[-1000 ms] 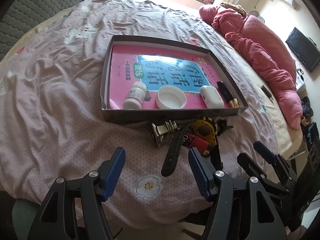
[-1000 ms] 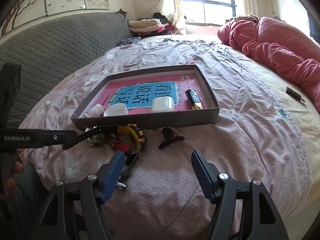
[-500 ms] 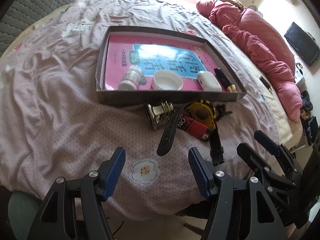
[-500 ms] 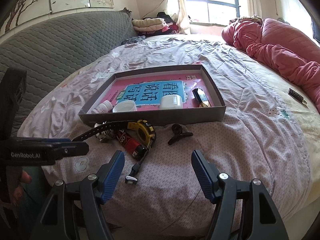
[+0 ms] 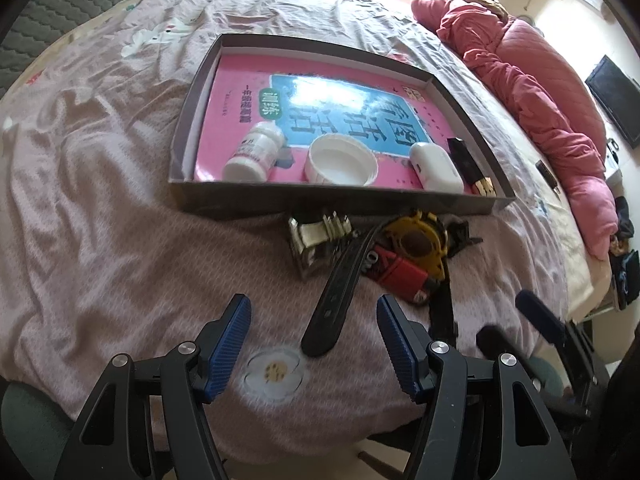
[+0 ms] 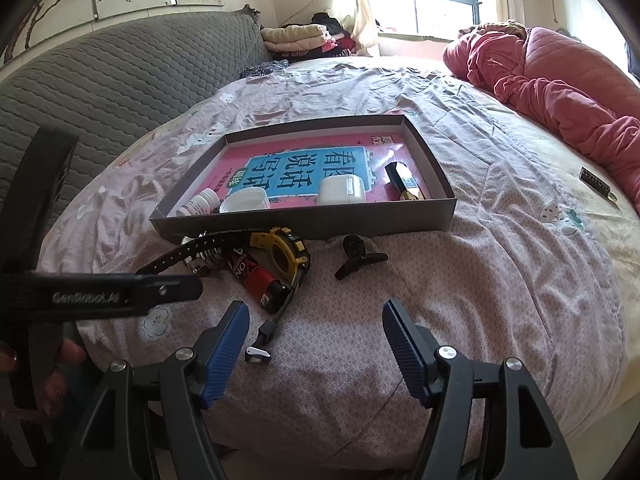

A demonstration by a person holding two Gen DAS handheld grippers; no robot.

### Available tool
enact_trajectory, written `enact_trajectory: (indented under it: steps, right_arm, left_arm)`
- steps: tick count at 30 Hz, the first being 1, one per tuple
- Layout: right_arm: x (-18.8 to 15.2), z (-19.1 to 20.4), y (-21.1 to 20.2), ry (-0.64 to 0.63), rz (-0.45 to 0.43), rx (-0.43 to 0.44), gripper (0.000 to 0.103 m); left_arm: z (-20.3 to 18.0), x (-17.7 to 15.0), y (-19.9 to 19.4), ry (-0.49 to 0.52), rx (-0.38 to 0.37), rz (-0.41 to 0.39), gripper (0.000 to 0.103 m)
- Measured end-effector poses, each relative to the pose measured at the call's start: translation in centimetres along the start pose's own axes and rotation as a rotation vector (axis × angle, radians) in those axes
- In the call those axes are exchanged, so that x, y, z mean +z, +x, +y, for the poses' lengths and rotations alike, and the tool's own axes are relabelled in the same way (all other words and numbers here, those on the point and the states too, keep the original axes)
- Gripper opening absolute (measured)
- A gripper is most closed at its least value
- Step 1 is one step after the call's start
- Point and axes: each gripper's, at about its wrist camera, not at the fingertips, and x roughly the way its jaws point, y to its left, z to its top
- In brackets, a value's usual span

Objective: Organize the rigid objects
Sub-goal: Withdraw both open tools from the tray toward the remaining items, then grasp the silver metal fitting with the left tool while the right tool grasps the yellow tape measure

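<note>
A shallow grey box [image 5: 320, 200] [image 6: 304, 222] on the bed holds a pink book, a white bottle [image 5: 254, 152], a white lid [image 5: 340, 160], a white case [image 5: 436, 166] [image 6: 342, 190] and a black-gold tube [image 5: 468, 164] [image 6: 402, 182]. In front of it lie a yellow watch with black strap [image 5: 416, 240] [image 6: 286, 254], a red battery [image 5: 402, 272] [image 6: 256, 276], a silver clip [image 5: 316, 240] and a black hair claw [image 6: 358, 258]. My left gripper [image 5: 314, 340] is open above the strap's end. My right gripper [image 6: 314, 344] is open, near the buckle [image 6: 262, 340].
A pink quilt [image 6: 560, 92] lies along the right side of the bed. A grey quilted headboard [image 6: 120, 76] is at the left. A small dark item [image 6: 596, 184] lies on the sheet far right. The left gripper's body [image 6: 100, 296] crosses the right wrist view.
Both grippers have moved in closer to the loose pile in front of the box. Both stay open. No object has moved.
</note>
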Motion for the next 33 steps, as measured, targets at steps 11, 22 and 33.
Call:
enact_trajectory:
  steps: [11,22,33]
  right_arm:
    - [1.5,-0.4,1.2,-0.022,0.011,-0.035,0.069]
    - [3.6,-0.8,4.0,-0.074,0.082,-0.022,0.069]
    - [4.8,0.3,6.5,-0.104,0.137,0.065,0.063]
  left_arm:
    - [-0.7,1.9,1.3,-0.030,0.044,-0.022,0.067]
    - [-0.2,3.1,2.2,-0.065,0.072,-0.025,0.067]
    - [1.1,3.4,2.6,-0.070,0.063,-0.028,0.067]
